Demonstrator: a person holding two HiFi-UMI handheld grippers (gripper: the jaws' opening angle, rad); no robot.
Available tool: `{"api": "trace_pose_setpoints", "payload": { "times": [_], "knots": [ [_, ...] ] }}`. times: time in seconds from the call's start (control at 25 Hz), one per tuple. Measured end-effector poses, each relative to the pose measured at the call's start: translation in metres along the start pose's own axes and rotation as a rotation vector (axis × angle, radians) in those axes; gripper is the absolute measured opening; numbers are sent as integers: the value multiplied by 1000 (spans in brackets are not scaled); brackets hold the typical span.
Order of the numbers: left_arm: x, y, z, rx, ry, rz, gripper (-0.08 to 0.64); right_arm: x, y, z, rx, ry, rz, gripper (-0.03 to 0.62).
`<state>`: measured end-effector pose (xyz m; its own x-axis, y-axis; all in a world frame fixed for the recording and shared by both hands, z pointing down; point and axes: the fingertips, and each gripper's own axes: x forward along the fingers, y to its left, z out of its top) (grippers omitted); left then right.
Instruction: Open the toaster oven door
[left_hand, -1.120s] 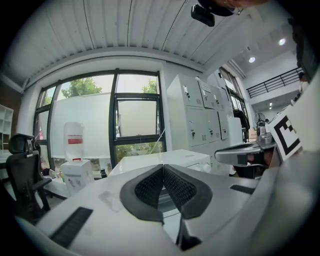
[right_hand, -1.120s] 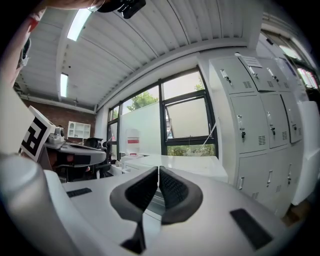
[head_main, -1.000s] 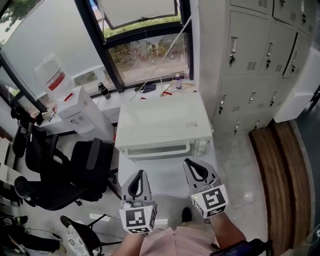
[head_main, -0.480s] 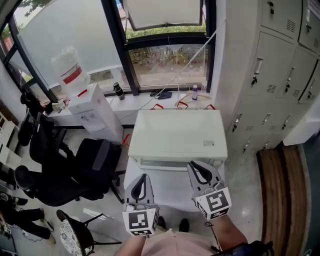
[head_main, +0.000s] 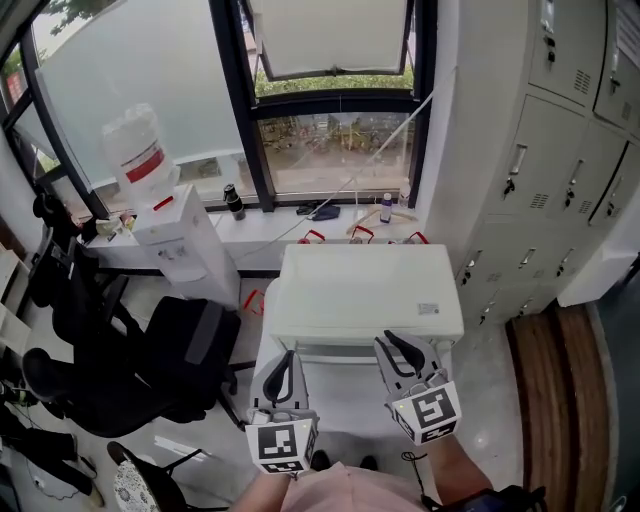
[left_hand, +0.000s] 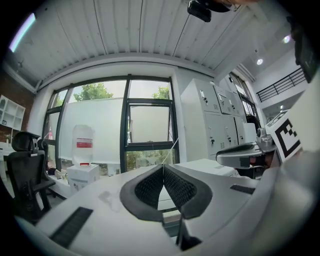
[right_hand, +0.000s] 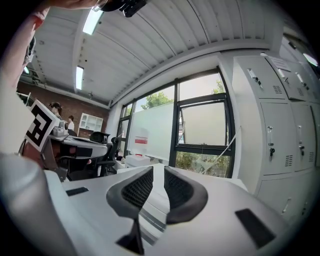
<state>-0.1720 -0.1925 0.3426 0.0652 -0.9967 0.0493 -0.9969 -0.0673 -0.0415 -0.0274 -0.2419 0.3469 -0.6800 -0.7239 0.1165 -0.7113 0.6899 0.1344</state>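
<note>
1. Toaster oven (head_main: 365, 295): white, at the middle of the head view, below the window (head_main: 335, 140), front turned toward the person.
2. Its door (head_main: 335, 350): only a thin strip visible from above. Apparently shut, with no flap seen folded down.
3. Left gripper (head_main: 285, 360): pads pressed together at the tips, nothing pinched. Held just before the oven's front, apparently not touching it.
4. Right gripper (head_main: 393, 345): pads parted by a slim gap, nothing in it. Close to the right part of the front edge, contact not evident.
5. Further out: water dispenser (head_main: 165, 220) to the left, office chair (head_main: 185, 350) at lower left, lockers (head_main: 560, 150) to the right.
6. Progress, as a judgement: none of the opening done. Left to do: finding the handle, closing on it or hooking it, and swinging the door open.
</note>
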Motion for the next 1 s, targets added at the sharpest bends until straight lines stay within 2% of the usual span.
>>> {"api": "trace_pose_setpoints", "payload": {
  "times": [0.2, 0.36, 0.48, 0.68, 1.0],
  "knots": [
    [10, -1, -3, -5, 2, -45, 14, 2, 6, -14, -33, 55, 22, 118],
    [15, -9, -13, -7, 29, -82, 14, -1, 11, -42, -95, 158, 84, 160],
    [17, -13, -25, -16, 56, -99, 14, -5, 16, -71, -200, 268, 134, 165],
    [23, -15, -42, -31, 97, -105, 14, -6, 7, -103, -368, 408, 155, 165],
    [26, -16, -46, -39, 109, -100, 14, -5, 7, -118, -484, 513, 245, 141]
  ]
}}
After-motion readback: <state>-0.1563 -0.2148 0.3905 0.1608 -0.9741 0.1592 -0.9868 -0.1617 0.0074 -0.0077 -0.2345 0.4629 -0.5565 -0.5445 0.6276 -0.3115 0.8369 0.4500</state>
